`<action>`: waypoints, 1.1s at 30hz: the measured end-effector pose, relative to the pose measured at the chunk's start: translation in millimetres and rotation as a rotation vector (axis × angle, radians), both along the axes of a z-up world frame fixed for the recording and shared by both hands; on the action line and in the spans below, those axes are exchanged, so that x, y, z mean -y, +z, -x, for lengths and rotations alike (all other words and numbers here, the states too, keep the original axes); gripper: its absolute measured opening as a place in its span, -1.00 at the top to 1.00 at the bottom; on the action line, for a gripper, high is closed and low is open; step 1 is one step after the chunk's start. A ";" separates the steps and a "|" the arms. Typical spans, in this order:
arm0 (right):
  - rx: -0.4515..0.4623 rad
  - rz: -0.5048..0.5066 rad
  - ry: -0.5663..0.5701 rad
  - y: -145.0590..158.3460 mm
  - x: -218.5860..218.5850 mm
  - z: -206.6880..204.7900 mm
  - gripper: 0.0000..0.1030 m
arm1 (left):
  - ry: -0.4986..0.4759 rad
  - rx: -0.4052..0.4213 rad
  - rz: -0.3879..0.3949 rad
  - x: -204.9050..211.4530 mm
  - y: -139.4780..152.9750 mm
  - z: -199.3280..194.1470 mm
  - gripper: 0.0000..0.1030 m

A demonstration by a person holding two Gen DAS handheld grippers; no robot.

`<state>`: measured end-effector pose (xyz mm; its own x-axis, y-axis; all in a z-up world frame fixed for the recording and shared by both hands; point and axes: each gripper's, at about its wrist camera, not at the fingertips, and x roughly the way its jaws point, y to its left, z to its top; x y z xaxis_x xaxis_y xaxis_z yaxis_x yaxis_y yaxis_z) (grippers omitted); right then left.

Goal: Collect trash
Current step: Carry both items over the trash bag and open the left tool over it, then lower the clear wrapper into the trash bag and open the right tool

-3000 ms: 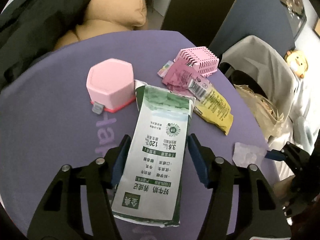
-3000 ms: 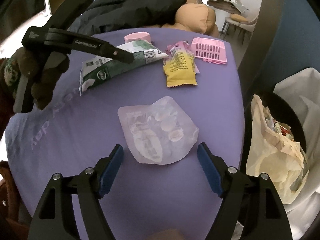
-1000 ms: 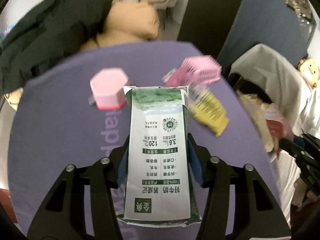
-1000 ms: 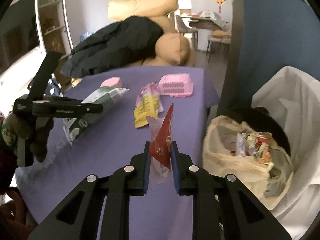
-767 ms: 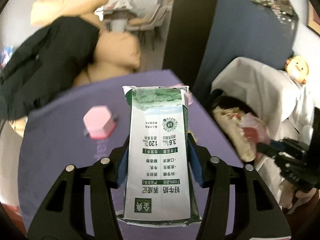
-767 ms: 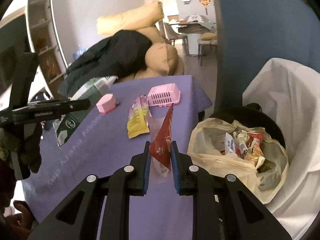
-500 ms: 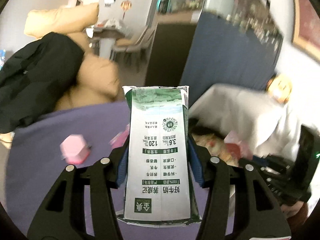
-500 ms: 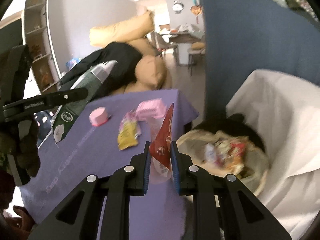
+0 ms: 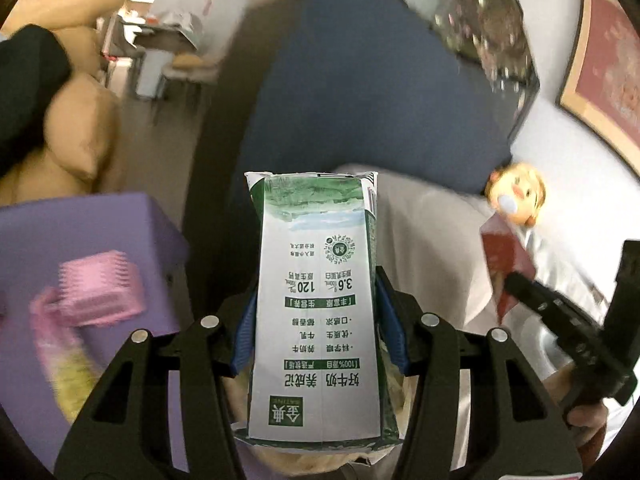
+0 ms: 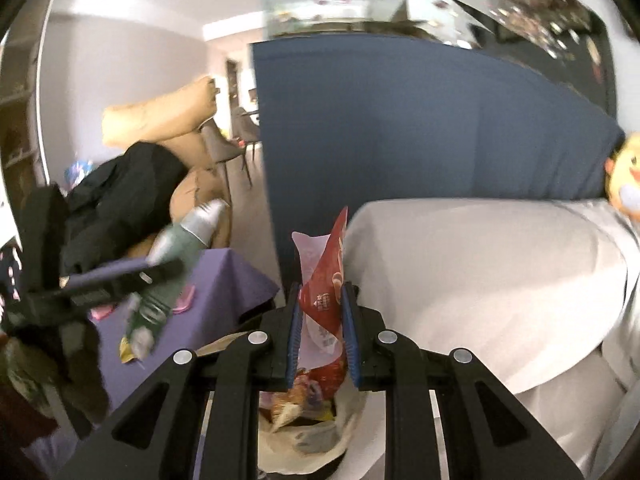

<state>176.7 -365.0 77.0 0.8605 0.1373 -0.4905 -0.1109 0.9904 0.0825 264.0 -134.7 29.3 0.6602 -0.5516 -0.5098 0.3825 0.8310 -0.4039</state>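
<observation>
A flattened green and white milk carton [image 9: 316, 300] fills the middle of the left wrist view, with my left gripper [image 9: 318, 330] shut on its sides. In the right wrist view my right gripper [image 10: 322, 322] is shut on a red and clear plastic wrapper [image 10: 324, 292], held upright. Below the right gripper lies the bin bag [image 10: 304, 416], full of crumpled wrappers. The left gripper with the carton [image 10: 168, 272] shows blurred at the left of the right wrist view. The right gripper with its wrapper [image 9: 506, 268] appears at the right of the left wrist view.
The purple table [image 9: 80, 232] lies to the left with a pink slotted basket [image 9: 100, 292] and a yellow wrapper [image 9: 68, 376] on it. A white covered seat [image 10: 480, 280] stands to the right, a blue partition [image 10: 400, 132] behind. A yellow doll [image 9: 516, 196] sits on the seat.
Both grippers swung right and rose away from the table toward the bin, each keeping its hold. The table slid to the left of both views and the bin bag came under the right gripper.
</observation>
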 end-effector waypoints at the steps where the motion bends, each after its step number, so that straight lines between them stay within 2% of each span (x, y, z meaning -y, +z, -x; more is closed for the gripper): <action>1: -0.005 -0.012 -0.013 -5.2 7.2 -1.3 0.62 | -0.012 -0.018 -0.019 12.1 -6.2 -4.2 0.04; 5: -0.038 -0.052 -0.032 -24.8 21.0 -7.5 0.62 | -0.040 -0.129 -0.090 49.4 -39.5 -23.1 0.04; 8: -0.051 -0.057 -0.038 -34.4 23.0 -8.8 0.62 | -0.061 -0.162 -0.182 69.8 -58.3 -29.2 0.04; 9: -0.052 -0.053 -0.043 -37.4 23.5 -8.7 0.62 | -0.070 -0.198 -0.215 74.0 -66.0 -31.7 0.04; 12: -0.054 -0.048 -0.049 -40.3 25.5 -7.9 0.62 | -0.091 -0.274 -0.211 71.5 -82.1 -29.1 0.04; 15: -0.061 -0.054 -0.055 -41.1 24.5 -11.1 0.62 | -0.127 -0.291 -0.191 72.8 -84.9 -28.1 0.02; 17: -0.059 -0.050 -0.053 -39.8 22.4 -10.3 0.62 | -0.145 -0.305 -0.153 67.7 -85.0 -27.8 -0.15; 19: -0.050 -0.037 -0.047 -36.5 14.4 -13.9 0.62 | -0.153 -0.305 -0.100 56.8 -82.8 -25.0 -0.31; 25: -0.049 -0.015 0.012 -32.8 -10.8 -19.9 0.62 | -0.130 -0.234 -0.055 27.0 -55.4 -1.1 -0.36; 29: -0.070 -0.007 0.057 -36.9 -32.4 -27.6 0.62 | -0.062 -0.175 -0.072 -3.7 -39.0 17.4 -0.36; 33: -0.102 -0.010 0.096 -41.5 -47.9 -34.3 0.62 | 0.055 -0.135 -0.116 -41.3 -32.7 30.7 -0.36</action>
